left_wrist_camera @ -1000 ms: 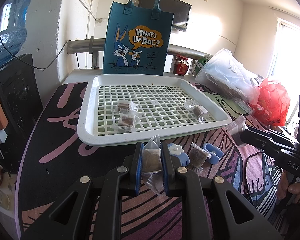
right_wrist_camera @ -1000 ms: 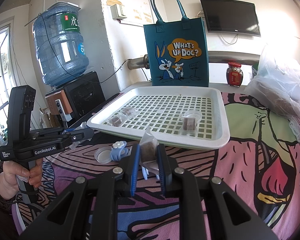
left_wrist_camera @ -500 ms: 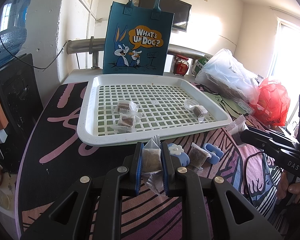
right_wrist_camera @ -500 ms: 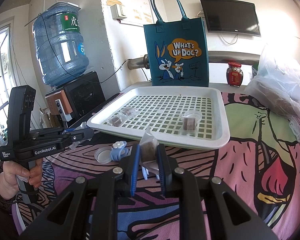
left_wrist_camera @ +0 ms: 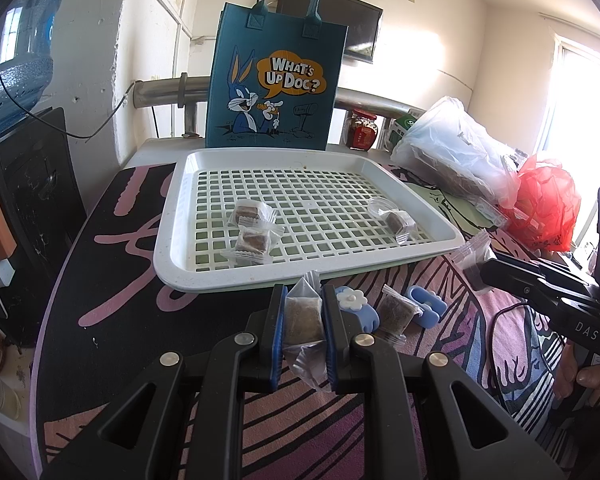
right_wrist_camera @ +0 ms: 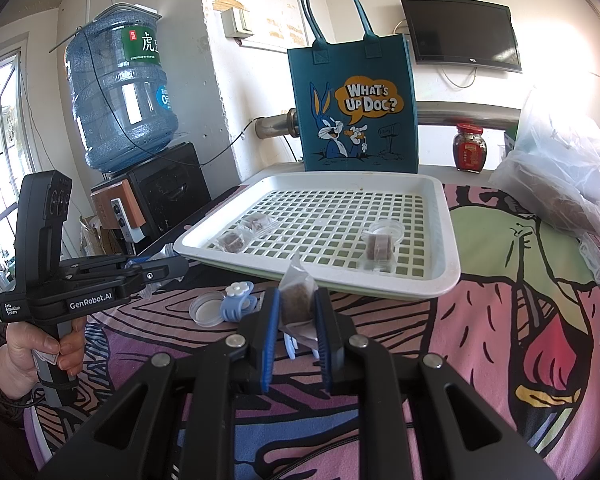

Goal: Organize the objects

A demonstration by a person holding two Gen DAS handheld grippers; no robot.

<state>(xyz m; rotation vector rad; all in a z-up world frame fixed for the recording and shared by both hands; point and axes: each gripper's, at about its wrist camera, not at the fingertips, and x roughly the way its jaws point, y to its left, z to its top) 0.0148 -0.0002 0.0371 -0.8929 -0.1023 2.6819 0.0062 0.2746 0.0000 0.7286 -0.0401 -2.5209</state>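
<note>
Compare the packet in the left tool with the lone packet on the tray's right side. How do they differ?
The left tool is shut on the held packet, upright, short of the tray. The lone packet lies free on the grid. The held block looks lighter tan, the lone one darker brown. Both are clear-wrapped blocks.

— What does the room look like?
— White walls [right_wrist_camera: 256, 92], a dark television [right_wrist_camera: 462, 32] mounted high, a metal pipe [left_wrist_camera: 164, 90] along the wall.
— And the light?
— Bright sun floods through the window [left_wrist_camera: 580, 92]; a blue water bottle [right_wrist_camera: 120, 96] tops a black dispenser [right_wrist_camera: 160, 188].
</note>
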